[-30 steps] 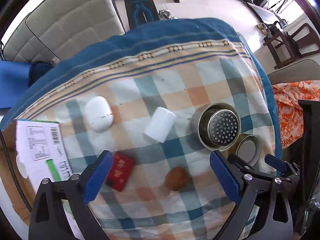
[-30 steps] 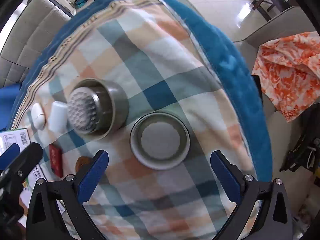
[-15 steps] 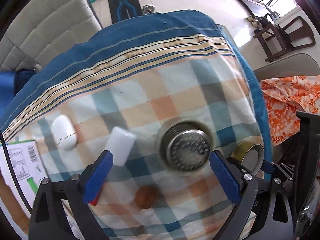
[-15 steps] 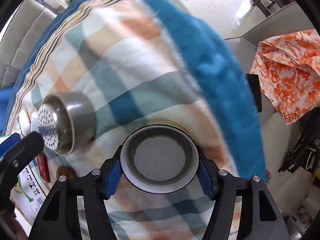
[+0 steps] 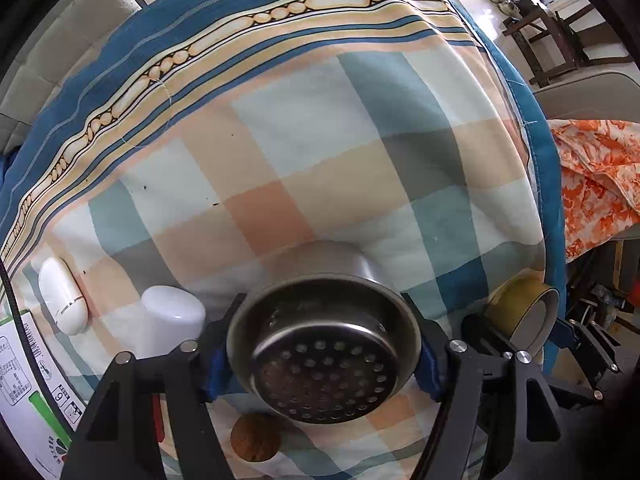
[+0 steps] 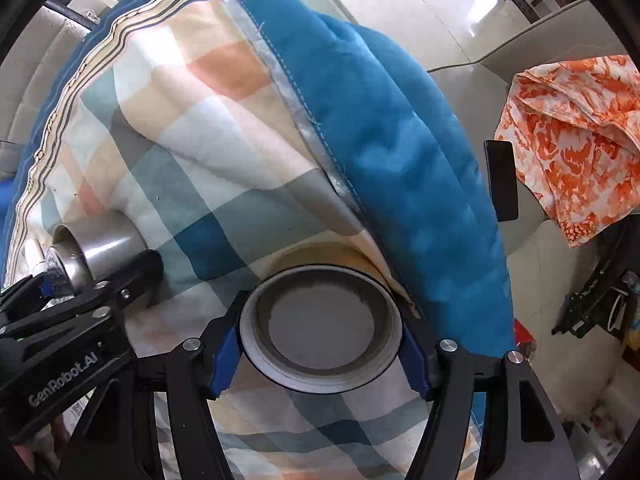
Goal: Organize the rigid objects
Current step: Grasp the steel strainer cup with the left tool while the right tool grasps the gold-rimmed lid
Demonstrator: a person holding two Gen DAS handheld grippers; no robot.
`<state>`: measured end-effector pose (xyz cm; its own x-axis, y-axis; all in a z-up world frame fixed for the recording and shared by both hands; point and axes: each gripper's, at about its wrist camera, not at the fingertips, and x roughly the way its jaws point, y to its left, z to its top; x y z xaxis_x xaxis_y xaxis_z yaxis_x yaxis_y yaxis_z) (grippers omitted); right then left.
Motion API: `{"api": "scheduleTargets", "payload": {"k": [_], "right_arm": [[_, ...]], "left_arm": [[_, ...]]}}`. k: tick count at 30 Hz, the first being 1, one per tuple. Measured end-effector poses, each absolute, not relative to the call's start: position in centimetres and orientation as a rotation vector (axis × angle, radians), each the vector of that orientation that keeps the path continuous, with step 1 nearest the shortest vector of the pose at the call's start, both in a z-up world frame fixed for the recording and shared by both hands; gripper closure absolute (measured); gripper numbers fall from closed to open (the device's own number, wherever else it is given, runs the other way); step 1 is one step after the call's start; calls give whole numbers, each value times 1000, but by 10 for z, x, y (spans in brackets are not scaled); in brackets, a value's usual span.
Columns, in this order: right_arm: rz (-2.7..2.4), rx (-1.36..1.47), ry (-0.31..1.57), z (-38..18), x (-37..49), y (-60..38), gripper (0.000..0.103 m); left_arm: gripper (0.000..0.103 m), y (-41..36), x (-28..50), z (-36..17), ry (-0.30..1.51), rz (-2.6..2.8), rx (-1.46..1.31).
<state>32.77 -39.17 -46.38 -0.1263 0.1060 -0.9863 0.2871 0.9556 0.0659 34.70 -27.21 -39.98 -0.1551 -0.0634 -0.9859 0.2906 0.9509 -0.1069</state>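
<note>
Two grasps: left gripper (image 5: 322,354) fingers clamp the perforated steel strainer cup (image 5: 324,352); right gripper (image 6: 320,346) fingers clamp the round yellow-sided tin (image 6: 320,320), just rightward.

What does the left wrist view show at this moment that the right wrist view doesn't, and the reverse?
Only the left wrist view shows the brown round object, white case and white cylinder. Only the right wrist view shows the tape roll's open face clamped in the right gripper, and a dark phone. Both show the perforated metal cup in the left gripper, the checked cloth and the orange fabric.
</note>
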Motion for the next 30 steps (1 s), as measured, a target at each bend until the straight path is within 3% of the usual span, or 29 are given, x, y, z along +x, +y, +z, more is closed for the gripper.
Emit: {"api": "scheduleTargets", "payload": {"k": [4, 6, 8, 10, 21, 30], "right_arm": [[-169, 264, 1704, -464, 329, -386, 31], [-172, 242, 1707, -462, 329, -379, 30], [-175, 228, 1711, -460, 329, -377, 31], [-174, 217, 1714, -458, 329, -375, 36], [-170, 182, 1711, -444, 309, -361, 36], [-105, 178, 1649, -397, 298, -334, 37]], "left_arm": [[23, -275, 345, -402, 1723, -333, 205], [23, -276, 342, -404, 1720, -323, 245], [26, -279, 341, -403, 1713, -311, 253], [34, -289, 338, -404, 1693, -297, 270], [34, -252, 300, -382, 1658, -277, 226], [34, -221, 277, -332, 1594, -273, 137]]}}
